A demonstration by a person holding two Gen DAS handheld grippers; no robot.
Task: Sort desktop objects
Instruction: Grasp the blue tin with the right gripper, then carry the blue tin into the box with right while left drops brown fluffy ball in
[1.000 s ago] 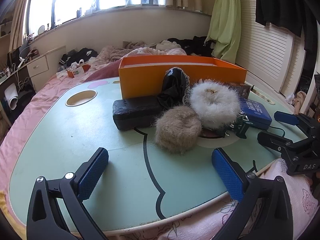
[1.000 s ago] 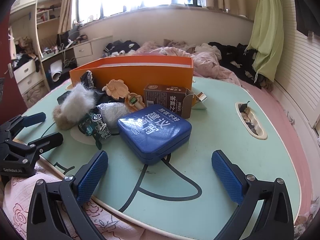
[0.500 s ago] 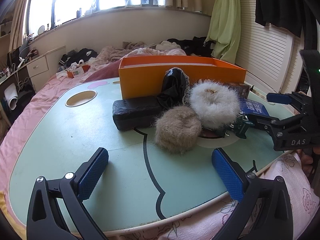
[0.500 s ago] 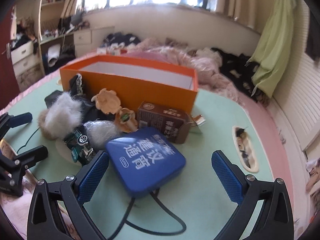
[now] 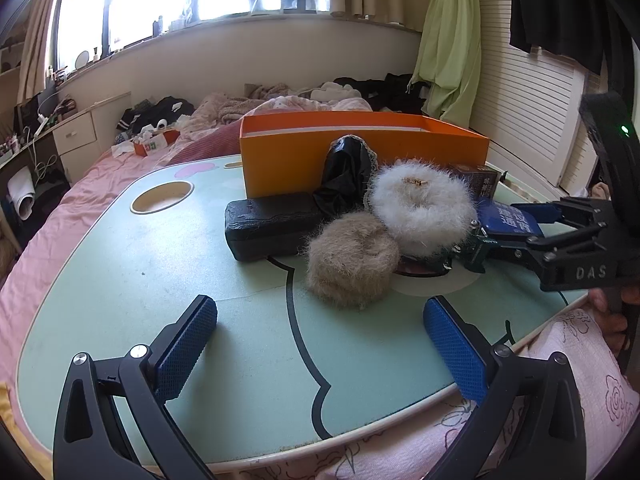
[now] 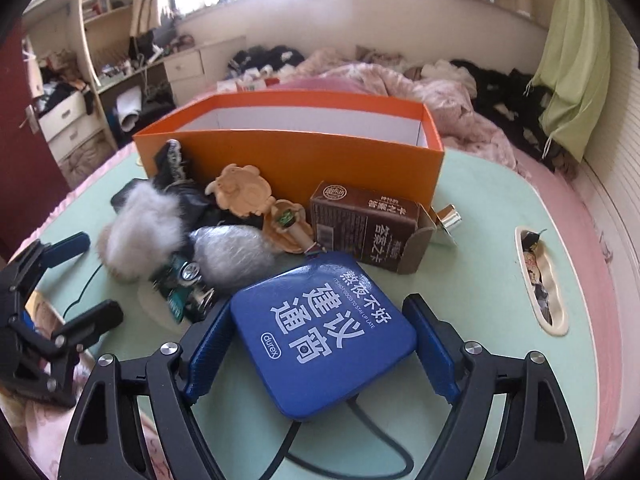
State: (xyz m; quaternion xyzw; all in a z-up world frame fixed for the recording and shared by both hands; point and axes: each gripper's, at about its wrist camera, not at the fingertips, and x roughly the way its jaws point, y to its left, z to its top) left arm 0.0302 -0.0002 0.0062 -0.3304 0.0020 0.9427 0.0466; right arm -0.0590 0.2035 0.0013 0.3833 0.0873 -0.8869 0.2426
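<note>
The right claw straddles the flat blue square tin with white lettering, which lies on the pale green counter at the near edge of the clutter, just in front of the brown carton and short of the open orange cardboard box. Its jaws are closing with the tin between them. The blue pads stand right at the tin's two side edges, but whether they press yet I cannot tell, so I count the grip as not made.

The tin looks rigid, with a smooth painted lid and rounded corners, and probably light for its size. The sides are shallow, so the pads have little height to bite on; taking it across the middle of two opposite edges, low and square, seems the safest hold. A skewed pinch near a corner would likely let it pivot or slide out. A dark cable runs out from beneath its near edge, and it may drag or snag as the tin lifts.

The left claw hovers spread and empty over a bare part of the counter, with the beige fur puff and white fur puff ahead of it. These are soft and squashy, and would take a gentle pinch anywhere. The black oblong case beside them looks stiff.
</note>
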